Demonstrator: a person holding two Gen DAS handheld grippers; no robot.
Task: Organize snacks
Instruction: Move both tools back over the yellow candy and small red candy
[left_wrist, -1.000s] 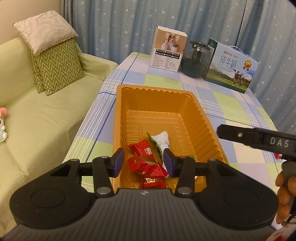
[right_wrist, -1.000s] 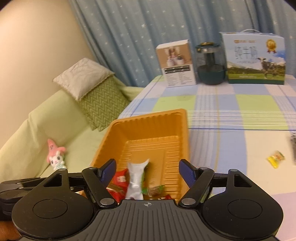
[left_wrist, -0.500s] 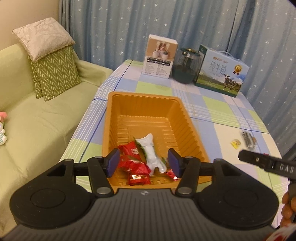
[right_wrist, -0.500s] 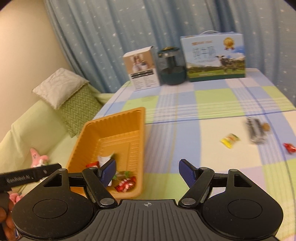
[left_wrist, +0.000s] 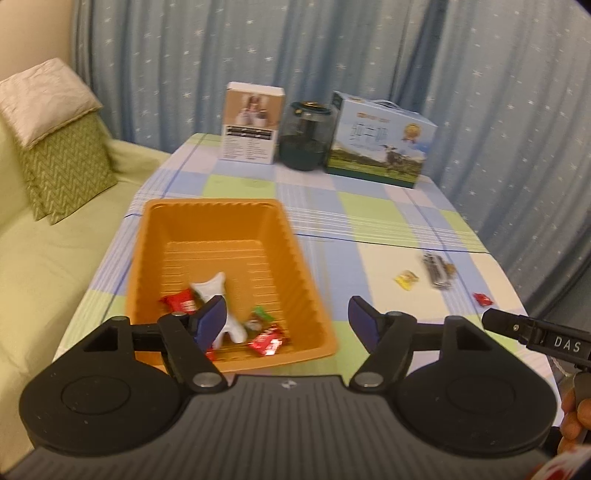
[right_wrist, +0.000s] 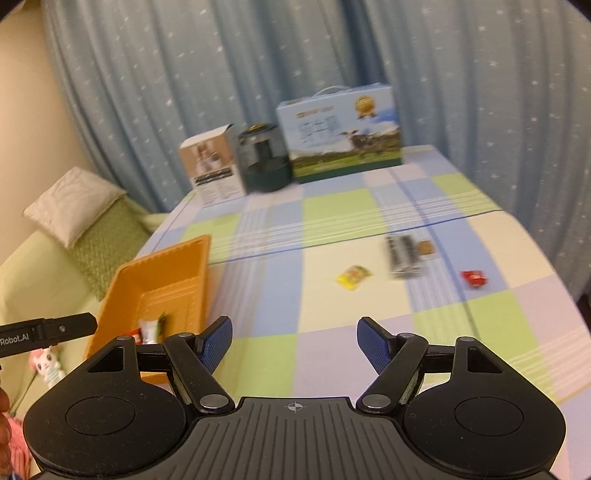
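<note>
**Three loose snacks lie ahead and right of my right jaws**

Three wrapped pieces remain out on the checked bench (right_wrist: 280, 295): a yellow candy (right_wrist: 352, 276), a dark striped packet (right_wrist: 403, 255) and a red candy (right_wrist: 474, 278). From the right gripper (right_wrist: 294, 341) they sit forward and off to the right, the yellow one nearest and almost on my line, the red one farthest out. The striped packet's long axis runs roughly away from me, so I judge a pinch across its narrow width would suit it. My right jaws stand spread with nothing between them.

On the other side, the left gripper (left_wrist: 287, 319) hangs above the near edge of the orange tray (left_wrist: 308, 280), its jaws opening and empty; red wrappers (left_wrist: 266, 340) and a white packet (left_wrist: 225, 306) lie on the tray floor below. From that view the loose pieces are well off to the right, past the tray wall.

I reckon the right hand is the nearer one for the next pick, and the yellow candy the natural first reach.
</note>
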